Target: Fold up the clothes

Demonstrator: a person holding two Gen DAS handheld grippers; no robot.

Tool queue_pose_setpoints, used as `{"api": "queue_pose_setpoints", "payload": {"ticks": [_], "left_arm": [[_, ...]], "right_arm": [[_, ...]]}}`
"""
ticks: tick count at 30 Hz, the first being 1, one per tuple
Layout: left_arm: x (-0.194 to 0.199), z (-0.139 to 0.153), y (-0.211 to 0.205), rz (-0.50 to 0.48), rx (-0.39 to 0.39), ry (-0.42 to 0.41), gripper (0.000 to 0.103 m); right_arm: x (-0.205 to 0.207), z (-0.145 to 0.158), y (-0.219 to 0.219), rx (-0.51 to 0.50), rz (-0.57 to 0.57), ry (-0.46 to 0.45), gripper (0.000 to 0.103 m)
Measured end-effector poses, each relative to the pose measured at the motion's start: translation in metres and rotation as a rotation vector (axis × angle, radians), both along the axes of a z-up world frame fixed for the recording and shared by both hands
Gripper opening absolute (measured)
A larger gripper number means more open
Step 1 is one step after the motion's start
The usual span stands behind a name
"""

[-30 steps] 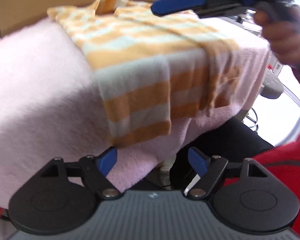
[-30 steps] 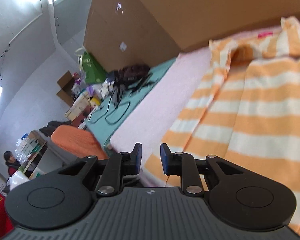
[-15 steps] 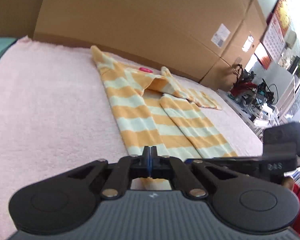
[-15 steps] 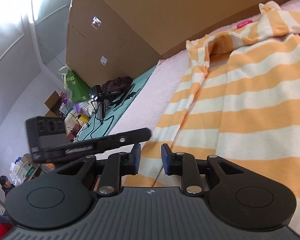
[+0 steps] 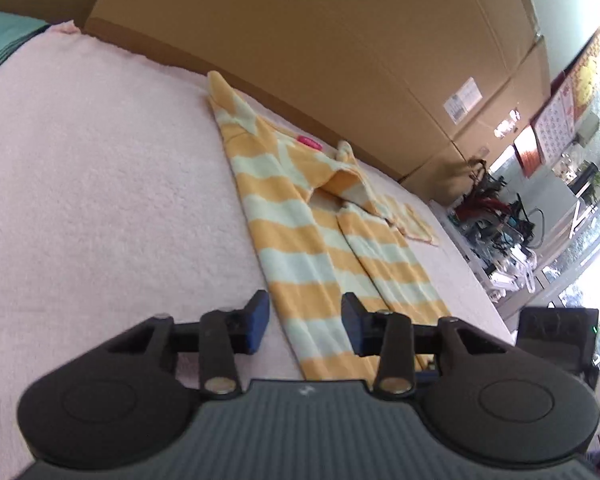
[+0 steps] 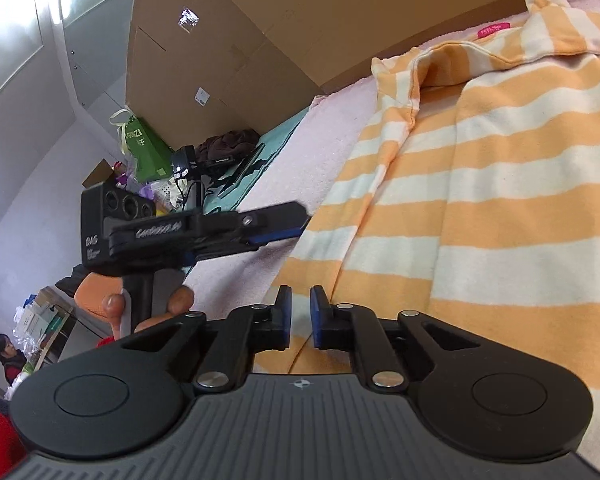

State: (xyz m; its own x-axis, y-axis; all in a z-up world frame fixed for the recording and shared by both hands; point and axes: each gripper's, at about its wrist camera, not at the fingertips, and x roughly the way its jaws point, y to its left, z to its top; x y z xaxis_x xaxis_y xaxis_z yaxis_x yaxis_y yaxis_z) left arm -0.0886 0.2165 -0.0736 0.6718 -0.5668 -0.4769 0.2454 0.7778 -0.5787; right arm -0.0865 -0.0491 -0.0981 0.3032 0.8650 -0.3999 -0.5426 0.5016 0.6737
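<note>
Left wrist view first: the left gripper (image 5: pixel 303 322) hangs low over the near end of the striped shirt (image 5: pixel 300 236), its blue pads spread wide with the orange-and-cream hem showing between them, nothing pinched. The shirt lies lengthwise on the pink towel (image 5: pixel 100 184) covering the worktop, both long sides turned in toward the middle, collar end far away with a pink label (image 5: pixel 310 142) on it. A sleeve (image 5: pixel 404 216) pokes out flat to the right. Big cardboard boxes (image 5: pixel 320 52) stand right behind the towel's far edge.

Over to the right wrist view: the right gripper (image 6: pixel 300 316) sits at the hem too, pads drawn close but with a slim gap between them. No cloth is caught in that gap that I can make out. Stripes fill the right half of this view, the folded edge running up toward the collar. Off to the left, a hand (image 6: pixel 148 308) grips the handle of the other gripper, which reaches in over the towel's edge. A green bag (image 6: pixel 144 148) and clutter sit on the teal surface beyond.
</note>
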Motion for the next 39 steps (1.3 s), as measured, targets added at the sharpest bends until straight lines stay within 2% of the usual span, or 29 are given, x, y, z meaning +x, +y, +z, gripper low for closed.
{"api": "queue_pose_setpoints", "payload": {"ticks": [1,2,4,5,8,9,11,12,14,17,20,21,24,28,33,38,39], "left_arm": [[-0.007,0.001,-0.002,-0.020,0.018,-0.008,0.045],[-0.012,0.003,-0.004,-0.037,0.030,-0.016,0.051],[0.007,0.004,-0.003,-0.033,0.008,-0.009,0.062],[0.017,0.005,-0.002,-0.031,-0.003,-0.006,0.065],[0.045,0.008,-0.001,-0.025,-0.036,0.004,0.065],[0.054,0.009,-0.001,-0.023,-0.046,0.008,0.062],[0.073,0.010,0.000,-0.020,-0.068,0.015,0.044],[0.083,0.011,0.001,-0.018,-0.079,0.018,0.038],[0.102,0.013,0.002,-0.014,-0.101,0.025,0.019],[0.130,0.015,0.003,-0.007,-0.133,0.038,0.011],[0.145,-0.006,0.005,0.019,-0.130,0.137,0.000],[0.149,-0.013,0.006,0.027,-0.130,0.168,0.002],[0.134,-0.014,0.012,0.023,-0.149,0.193,0.004],[0.100,-0.017,0.018,0.007,-0.177,0.203,0.003],[0.041,-0.020,0.022,-0.031,-0.186,0.171,0.002],[-0.012,-0.023,0.012,-0.118,-0.175,0.144,0.003],[-0.019,-0.022,0.011,-0.127,-0.167,0.139,0.002]], "right_arm": [[0.000,0.001,-0.001,-0.008,0.000,0.002,0.009],[0.000,0.003,-0.003,-0.014,-0.002,0.002,0.010],[0.001,0.007,-0.005,0.009,-0.026,-0.009,0.018],[0.004,0.008,-0.005,0.022,-0.034,-0.010,0.018],[0.012,0.010,0.000,0.044,-0.062,-0.011,0.018],[0.013,0.010,0.002,0.051,-0.071,-0.012,0.019],[0.015,0.008,0.005,0.056,-0.084,-0.003,0.020],[0.015,0.006,0.006,0.056,-0.086,0.003,0.021],[0.014,0.004,0.006,0.055,-0.090,0.008,0.021],[0.011,0.003,0.005,0.059,-0.092,0.009,0.023],[0.009,0.004,0.000,0.062,-0.100,0.010,0.023],[0.008,0.005,-0.001,0.059,-0.102,0.008,0.024],[0.012,0.004,-0.002,0.056,-0.097,0.010,0.024],[0.020,0.002,0.005,0.004,-0.096,0.004,0.014],[0.019,0.006,0.007,-0.064,-0.095,-0.021,0.010],[0.018,0.009,0.004,-0.075,-0.130,-0.029,0.011],[0.017,0.011,0.001,-0.066,-0.155,-0.040,0.016]]}}
